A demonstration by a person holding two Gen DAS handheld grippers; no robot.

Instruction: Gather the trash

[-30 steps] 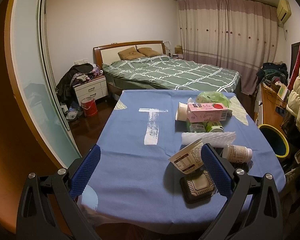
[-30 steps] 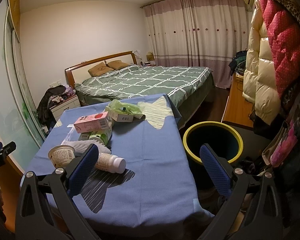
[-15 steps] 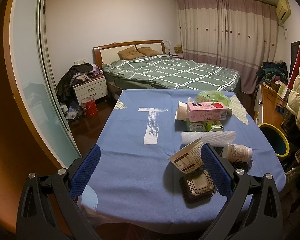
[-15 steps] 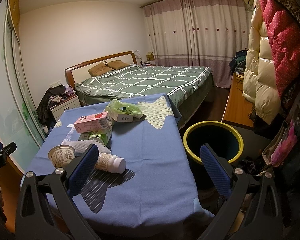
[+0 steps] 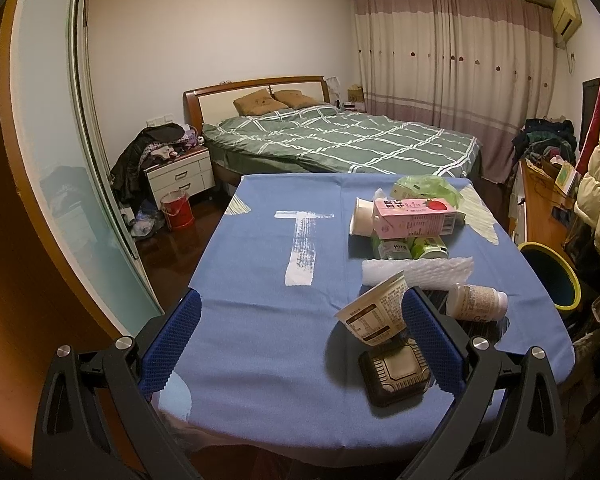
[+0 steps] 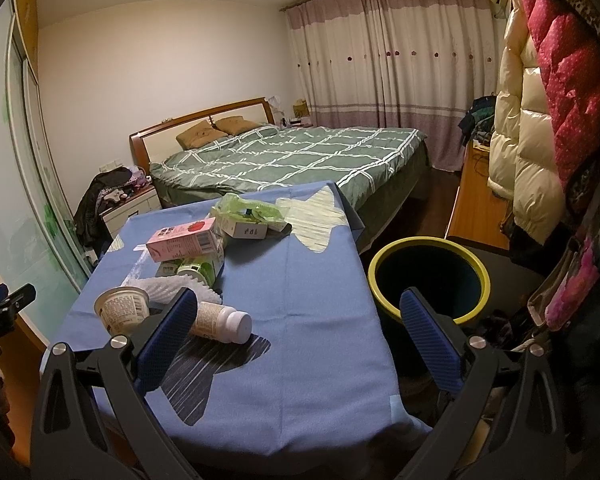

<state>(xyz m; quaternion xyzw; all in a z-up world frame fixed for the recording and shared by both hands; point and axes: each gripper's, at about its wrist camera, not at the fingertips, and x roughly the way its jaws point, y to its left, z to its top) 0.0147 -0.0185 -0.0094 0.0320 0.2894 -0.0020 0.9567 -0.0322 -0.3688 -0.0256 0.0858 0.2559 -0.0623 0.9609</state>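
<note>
Trash lies on a table with a blue cloth (image 5: 260, 280): a pink carton (image 5: 414, 218) on green cans (image 5: 430, 248), a paper cup (image 5: 362, 216), a green bag (image 5: 424, 186), white foam wrap (image 5: 416, 270), a tilted yogurt cup (image 5: 374, 314), a small white bottle (image 5: 476, 302) and a black box (image 5: 394, 372). My left gripper (image 5: 300, 344) is open and empty above the table's near edge. My right gripper (image 6: 298, 340) is open and empty above the near right corner, with the bottle (image 6: 222, 320) beside its left finger. A yellow-rimmed bin (image 6: 428, 280) stands right of the table.
A bed with a green checked cover (image 5: 340, 140) stands behind the table. A nightstand (image 5: 180, 172) and a red bucket (image 5: 176, 212) are at the left on the floor. Coats (image 6: 540, 120) hang at the right above a wooden desk (image 6: 476, 208).
</note>
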